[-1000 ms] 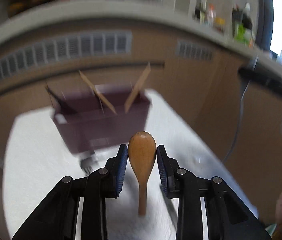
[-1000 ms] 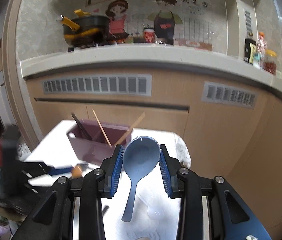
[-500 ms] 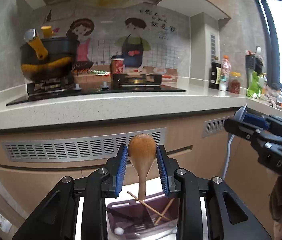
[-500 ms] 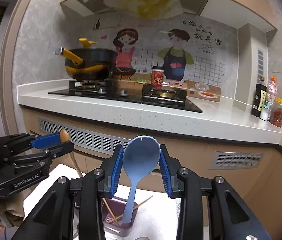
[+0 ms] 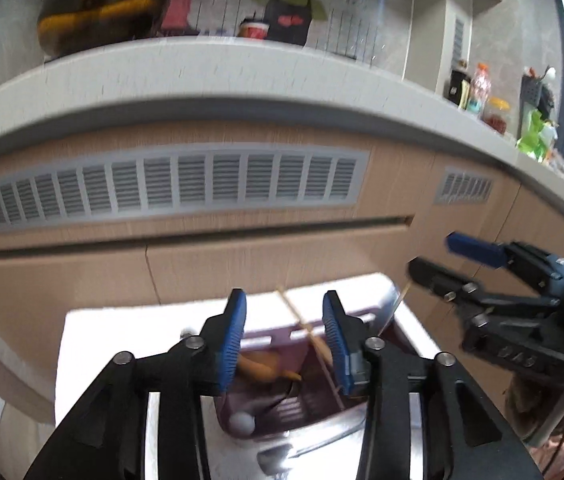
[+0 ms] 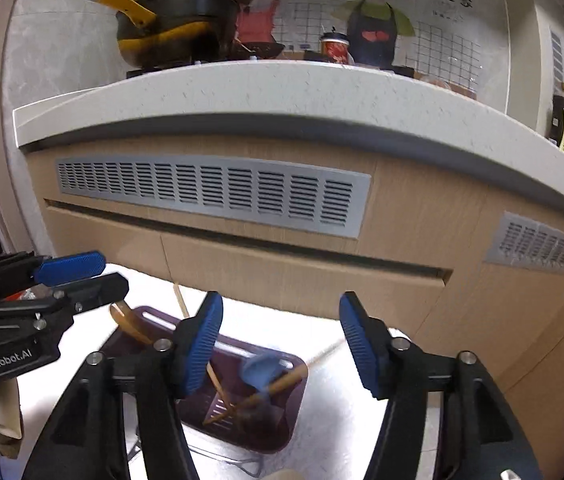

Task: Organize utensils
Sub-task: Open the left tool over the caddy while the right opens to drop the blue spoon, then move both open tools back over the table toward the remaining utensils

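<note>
A purple utensil holder (image 5: 269, 338) (image 6: 298, 392) stands on a white table (image 5: 121, 328) below both grippers. My left gripper (image 5: 284, 304) hangs over it with its jaws opening and nothing between the pads. The wooden spoon (image 5: 261, 366) (image 6: 127, 320) lies loose in the holder, blurred. My right gripper (image 6: 282, 304) is also opening and holds nothing. The blue spoon (image 6: 259, 370) sits in the holder's right part among chopsticks (image 6: 217, 388). Each gripper shows in the other's view, the right gripper (image 5: 434, 254) at the right and the left gripper (image 6: 111, 270) at the left.
A wooden cabinet front with grey vent grilles (image 6: 209, 192) rises just behind the table under a white counter (image 5: 201, 76). A black and yellow pot (image 6: 169, 24) and bottles (image 6: 562, 120) stand on the counter. A white-knobbed utensil (image 5: 241, 422) rests in the holder.
Both grippers dropped toward the holder and their jaws spread. The wooden spoon left the left pads and the blue spoon left the right pads; both now lie in the holder.
</note>
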Tool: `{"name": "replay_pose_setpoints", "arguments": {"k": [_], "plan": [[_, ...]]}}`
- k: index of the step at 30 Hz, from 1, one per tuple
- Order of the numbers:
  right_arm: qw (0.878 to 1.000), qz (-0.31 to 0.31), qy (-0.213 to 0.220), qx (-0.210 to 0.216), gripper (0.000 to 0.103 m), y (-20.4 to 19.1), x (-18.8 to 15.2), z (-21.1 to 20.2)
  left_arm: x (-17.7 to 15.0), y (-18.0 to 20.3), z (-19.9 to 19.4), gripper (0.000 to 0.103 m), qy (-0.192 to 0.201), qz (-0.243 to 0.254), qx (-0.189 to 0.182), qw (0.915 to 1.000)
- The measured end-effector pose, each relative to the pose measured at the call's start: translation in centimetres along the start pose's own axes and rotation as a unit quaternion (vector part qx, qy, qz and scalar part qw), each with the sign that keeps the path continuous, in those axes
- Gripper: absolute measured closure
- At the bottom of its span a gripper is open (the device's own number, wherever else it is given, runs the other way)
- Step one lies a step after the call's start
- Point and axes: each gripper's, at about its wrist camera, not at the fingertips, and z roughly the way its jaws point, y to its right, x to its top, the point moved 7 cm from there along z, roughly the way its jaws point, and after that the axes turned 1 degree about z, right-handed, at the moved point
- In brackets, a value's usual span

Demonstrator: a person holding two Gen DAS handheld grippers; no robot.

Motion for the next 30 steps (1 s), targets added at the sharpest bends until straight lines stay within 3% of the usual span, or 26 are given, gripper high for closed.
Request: {"name": "replay_pose_setpoints", "arguments": {"k": [3, 5, 7, 12, 15, 21, 26, 30], "plan": [[1.000, -0.004, -0.001, -0.007, 0.042, 0.5, -1.1, -0.9, -2.2, -0.5, 0.1, 0.058, -0.017, -0.014, -0.008, 0.9997], [1.000, -0.006, -0.001, -0.010, 0.024, 1.1, -2.4, -2.1, -4.1, -0.7, -0.2, 0.049, -0.030, -0.025, -0.017, 0.9991], [1.000, -0.009, -0.004, -0.016, 0.017, 1.8, -4.0, -3.0, -5.8, -0.9, -0.3, 0.047, -0.043, -0.032, -0.018, 0.9984], [0.997, -0.010, -0.079, -0.013, 0.011, 2.4, -10.7, -3.2, -12.5, -0.2, -0.2, 0.046, -0.108, -0.046, -0.034, 0.9925], [0.991, -0.022, -0.127, -0.018, 0.012, 1.8, -15.2, -2.9, -16.1, 0.5, 0.4, 0.043, -0.140, -0.044, -0.024, 0.9888], [0.982, -0.062, -0.171, -0.042, 0.012, -0.5, -21.6, -4.0, -21.5, 1.7, 0.2, 0.037, -0.184, -0.057, -0.017, 0.9812], [0.977, -0.082, -0.171, -0.099, 0.010, 0.0, -23.4, -5.2, -21.8, 3.3, 0.0, 0.036, -0.170, -0.055, -0.058, 0.9821], [0.977, -0.055, -0.176, -0.104, 0.010, 1.2, -24.0, -6.5, -19.9, 3.8, 1.4, 0.036, -0.152, -0.044, -0.081, 0.9841]]}}
